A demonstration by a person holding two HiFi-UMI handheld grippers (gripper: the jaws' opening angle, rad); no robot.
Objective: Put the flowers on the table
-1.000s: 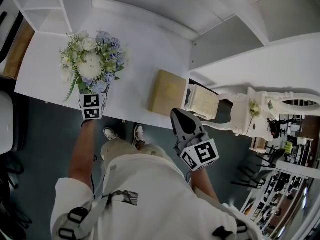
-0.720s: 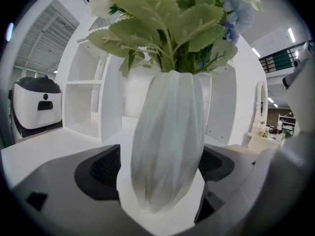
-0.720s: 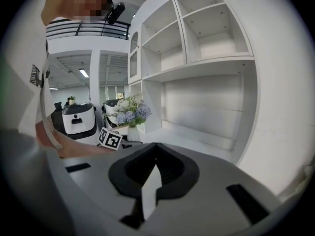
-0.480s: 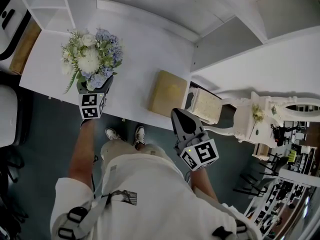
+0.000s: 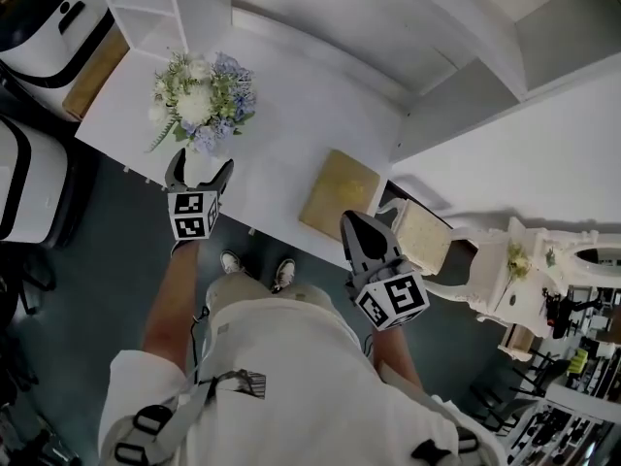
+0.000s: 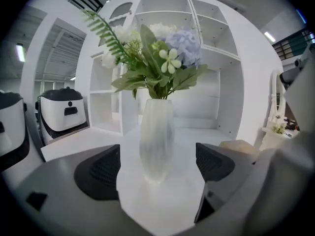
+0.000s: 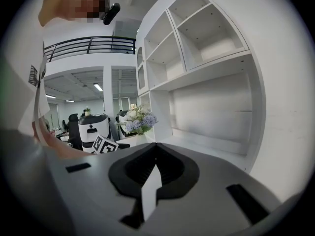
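Note:
A bouquet of white and blue flowers (image 5: 202,100) in a frosted white vase (image 6: 156,141) stands upright on the white table (image 5: 291,115). My left gripper (image 5: 201,166) sits just in front of it at the table's near edge. Its jaws have just been opening, and they now stand wide with nothing pressed between them. In the left gripper view (image 6: 156,166) the vase stands a little beyond the dark pads (image 6: 98,171), clear of both. My right gripper (image 5: 351,223) hangs shut and empty near the table's right end. From there (image 7: 156,149) the flowers (image 7: 138,119) show far off.
A tan box (image 5: 338,194) lies on the table's right part. White shelving (image 5: 146,3) rises behind the table. An ornate white piece of furniture (image 5: 505,270) and a cushioned seat (image 5: 420,236) stand to the right. White and black machines (image 5: 39,27) stand at the left.
My left gripper has drawn back from the vase toward the person, with its jaws open wide. The flowers stay standing on the table. The right gripper has barely shifted.

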